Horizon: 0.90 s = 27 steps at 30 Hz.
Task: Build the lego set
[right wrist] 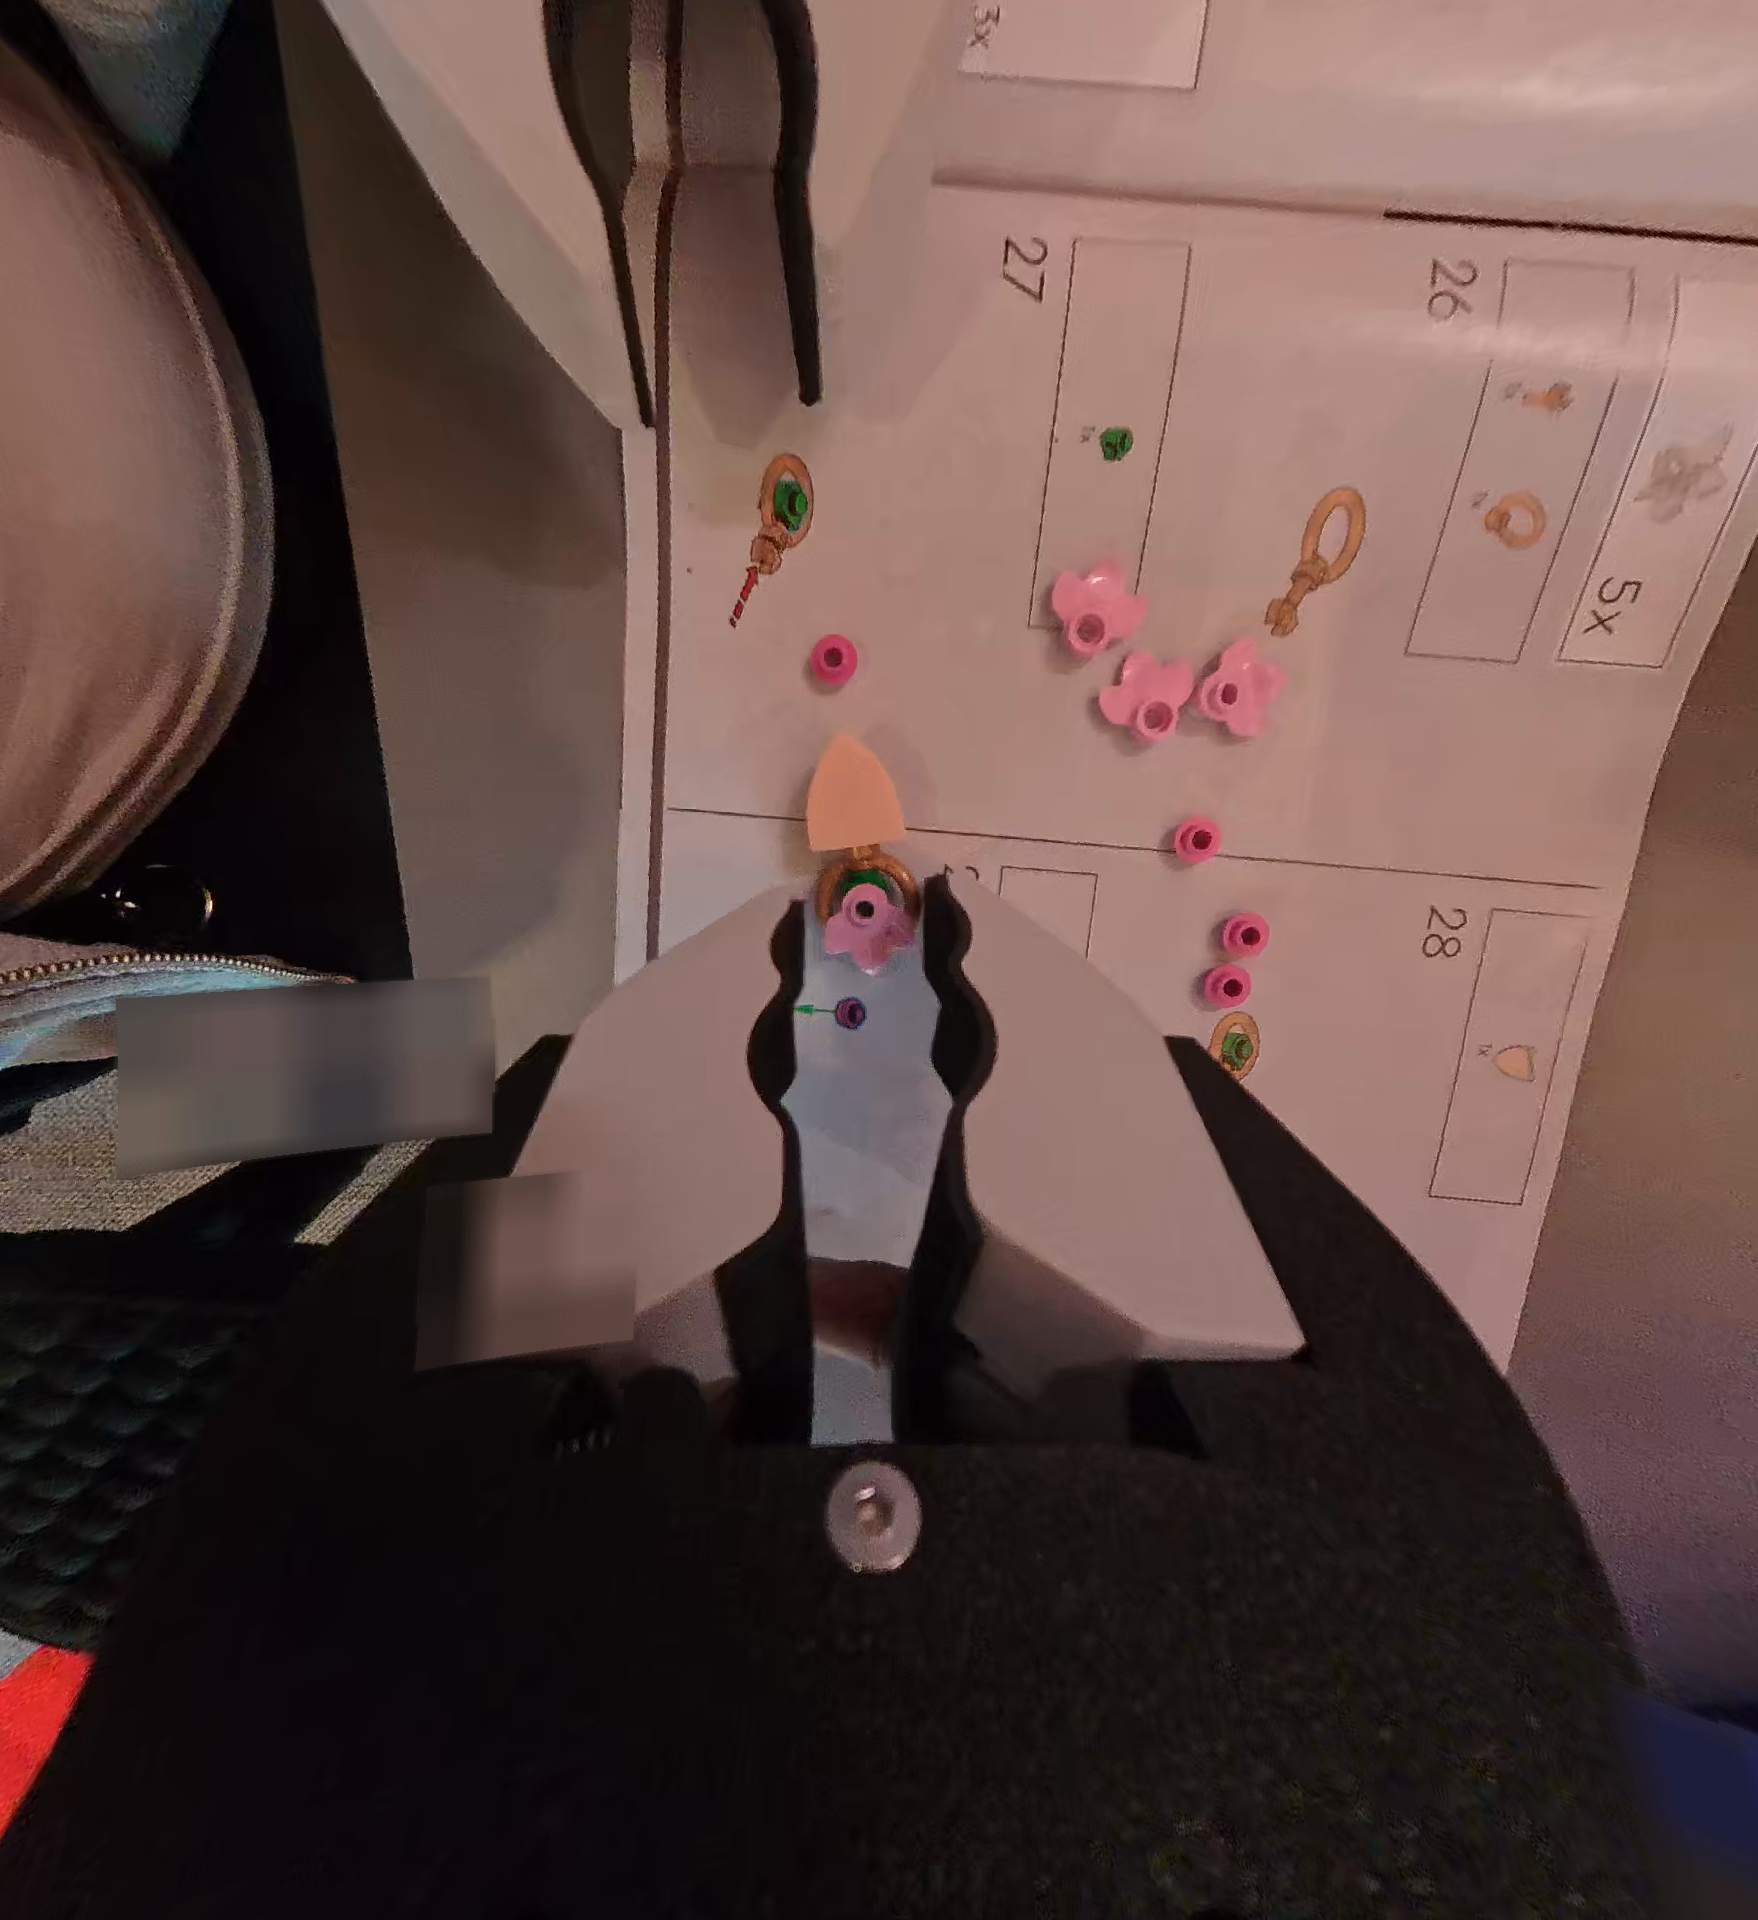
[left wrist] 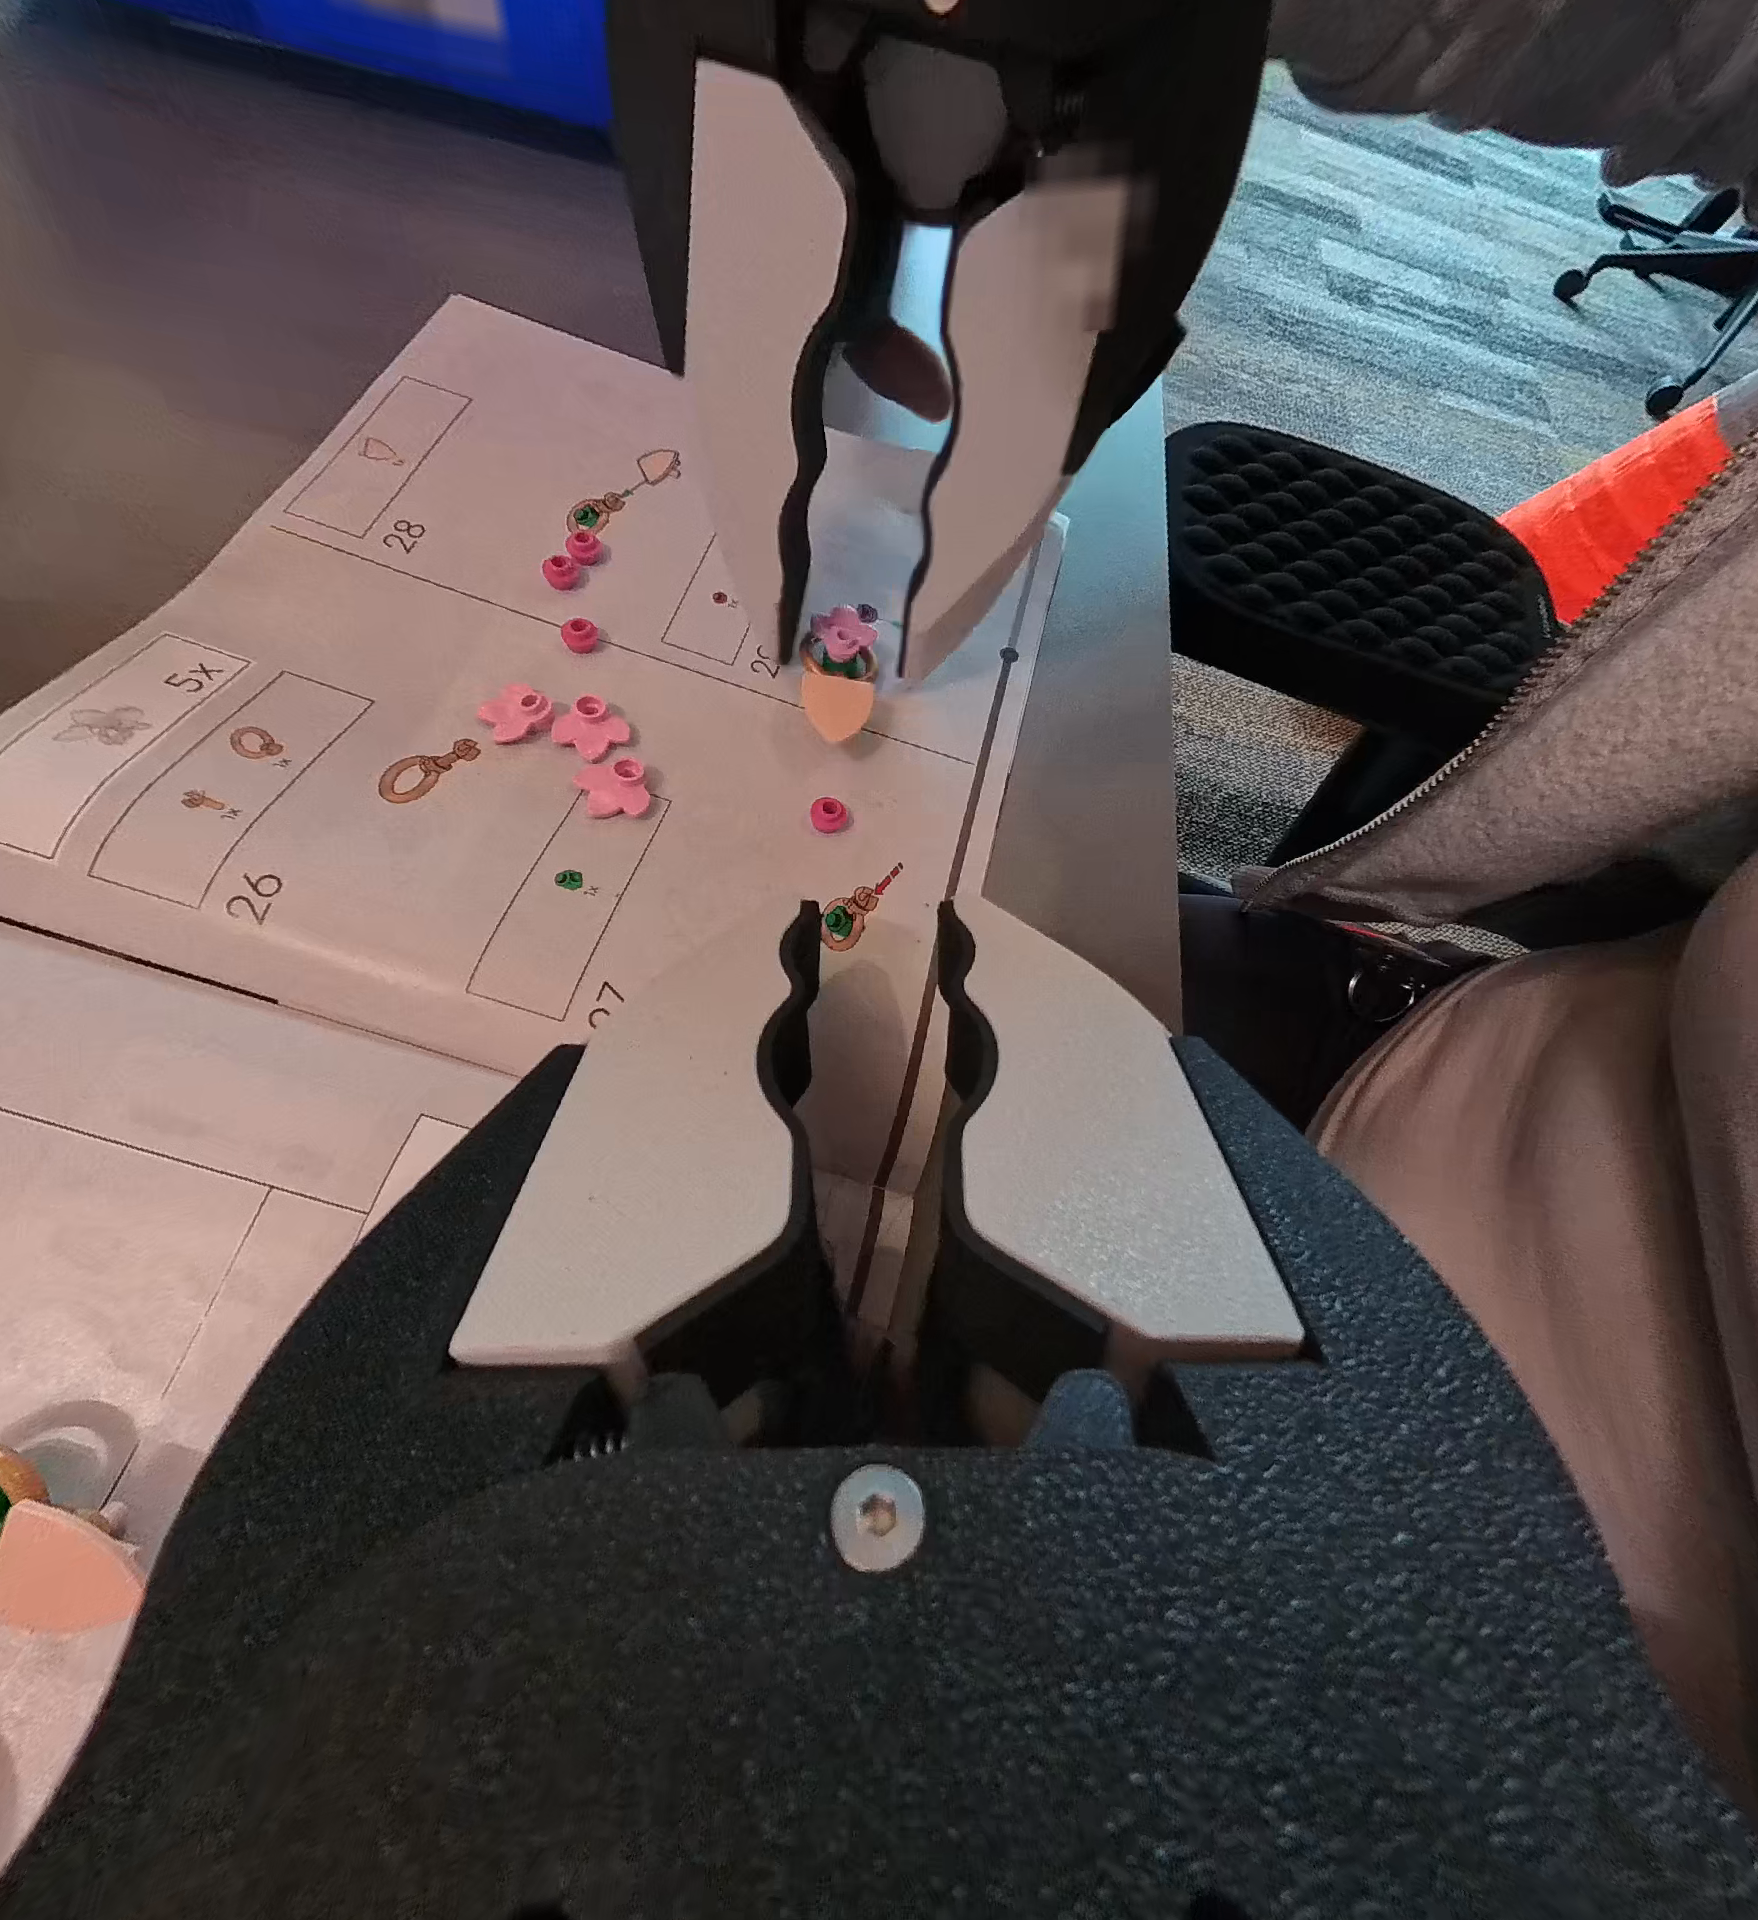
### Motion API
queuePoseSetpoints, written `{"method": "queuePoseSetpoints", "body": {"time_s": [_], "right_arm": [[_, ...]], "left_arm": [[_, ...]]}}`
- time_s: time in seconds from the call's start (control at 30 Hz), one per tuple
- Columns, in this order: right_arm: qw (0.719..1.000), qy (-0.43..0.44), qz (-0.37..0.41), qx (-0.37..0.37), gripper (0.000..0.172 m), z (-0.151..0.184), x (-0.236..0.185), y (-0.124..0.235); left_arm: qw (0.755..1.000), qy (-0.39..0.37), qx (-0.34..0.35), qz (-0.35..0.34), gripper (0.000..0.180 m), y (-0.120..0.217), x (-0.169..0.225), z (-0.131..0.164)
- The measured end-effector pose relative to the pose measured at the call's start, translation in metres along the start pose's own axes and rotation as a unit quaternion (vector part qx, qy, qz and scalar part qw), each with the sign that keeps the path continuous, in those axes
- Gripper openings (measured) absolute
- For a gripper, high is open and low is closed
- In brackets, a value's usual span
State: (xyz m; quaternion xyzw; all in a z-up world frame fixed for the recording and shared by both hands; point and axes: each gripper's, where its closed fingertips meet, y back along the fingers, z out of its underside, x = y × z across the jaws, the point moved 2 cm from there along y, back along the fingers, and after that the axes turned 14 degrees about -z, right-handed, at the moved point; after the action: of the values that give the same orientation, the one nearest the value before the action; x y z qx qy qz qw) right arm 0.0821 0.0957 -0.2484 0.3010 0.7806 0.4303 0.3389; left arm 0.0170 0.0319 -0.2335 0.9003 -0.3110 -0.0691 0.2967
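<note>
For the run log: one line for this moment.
left gripper open, empty | right gripper open around pink flower | on booklet

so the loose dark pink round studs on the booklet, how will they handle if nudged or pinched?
Likely stiff, light moulded plastic: each dark pink round stud is tiny beside the right gripper fingertips. A nudge would probably slide it on the smooth instruction booklet; tipped on edge, its round shape may roll. Pinching looks fiddly: low and curved, so it could squirt out.
</note>
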Motion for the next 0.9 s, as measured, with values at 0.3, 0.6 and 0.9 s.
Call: {"method": "queuePoseSetpoints", "body": {"time_s": [0.3, 0.6, 0.9], "right_arm": [[0.998, 0.059, 0.024, -0.003, 0.019, -0.041, -0.008, 0.008], [0.997, 0.067, 0.002, -0.039, 0.014, -0.045, -0.003, -0.010], [0.996, 0.068, -0.005, -0.049, 0.012, -0.042, -0.003, -0.017]], "left_arm": [[1.000, 0.002, 0.000, 0.001, 0.022, 0.000, 0.000, 0.000], [1.000, 0.006, 0.006, 0.003, 0.022, 0.001, -0.001, -0.001], [1.000, 0.005, 0.004, 0.003, 0.022, 0.001, 0.000, -0.001]]}}
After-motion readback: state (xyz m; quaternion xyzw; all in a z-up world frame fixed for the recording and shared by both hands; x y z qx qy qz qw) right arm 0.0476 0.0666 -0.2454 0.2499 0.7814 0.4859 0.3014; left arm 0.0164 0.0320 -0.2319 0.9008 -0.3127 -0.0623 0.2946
